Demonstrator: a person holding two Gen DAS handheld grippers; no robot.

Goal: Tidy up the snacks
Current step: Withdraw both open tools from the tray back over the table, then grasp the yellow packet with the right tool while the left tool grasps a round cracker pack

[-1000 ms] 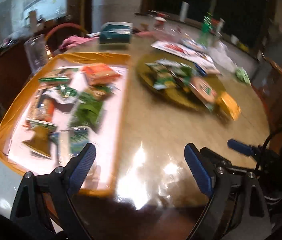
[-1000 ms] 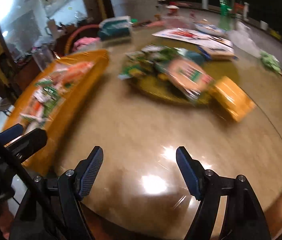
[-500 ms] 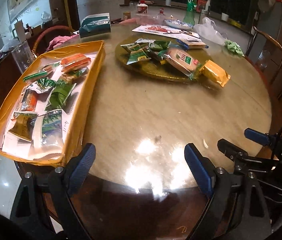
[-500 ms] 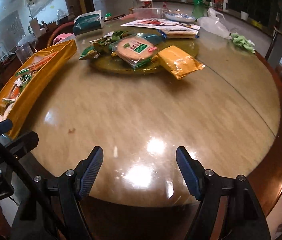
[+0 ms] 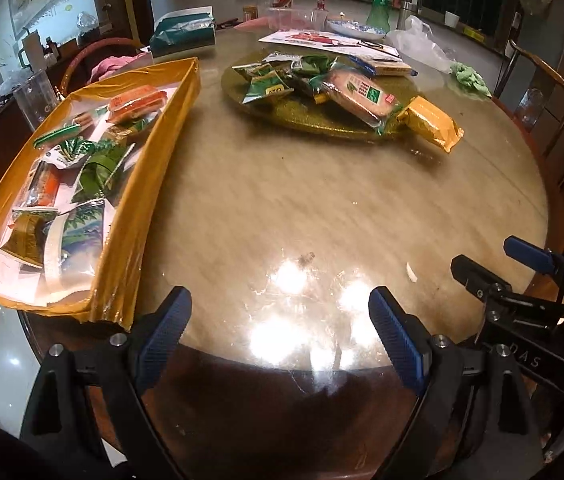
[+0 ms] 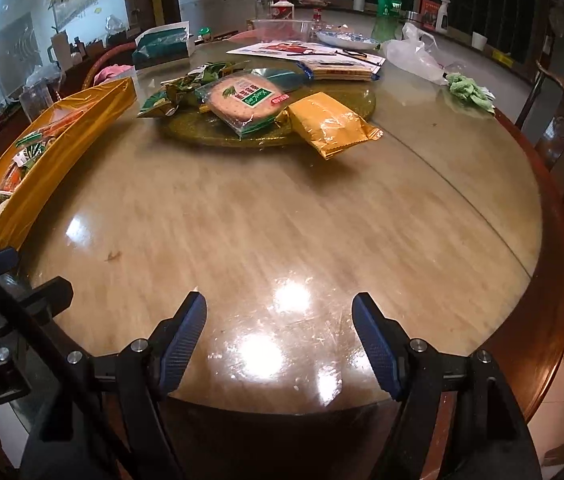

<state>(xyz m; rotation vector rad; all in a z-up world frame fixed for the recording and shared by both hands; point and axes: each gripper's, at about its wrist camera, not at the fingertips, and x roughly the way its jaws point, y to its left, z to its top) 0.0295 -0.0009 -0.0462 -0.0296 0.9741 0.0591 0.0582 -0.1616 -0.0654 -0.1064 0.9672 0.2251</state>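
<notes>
A yellow-lined tray at the table's left holds several snack packets, green and orange. It shows edge-on in the right wrist view. A round green-gold turntable in the middle carries green packets, a large cracker pack and a yellow packet hanging over its rim. My left gripper is open and empty over the table's near edge. My right gripper is open and empty, also at the near edge, to the right of the left one.
The round wooden table has papers, a teal box, bottles, a bowl and a plastic bag at the back. A green cloth lies at the right. Chairs stand at the right edge and back left.
Both grippers pulled back toward the table's near edge and steadied. The tray and turntable now sit farther away in both views. Both stay open and empty.
</notes>
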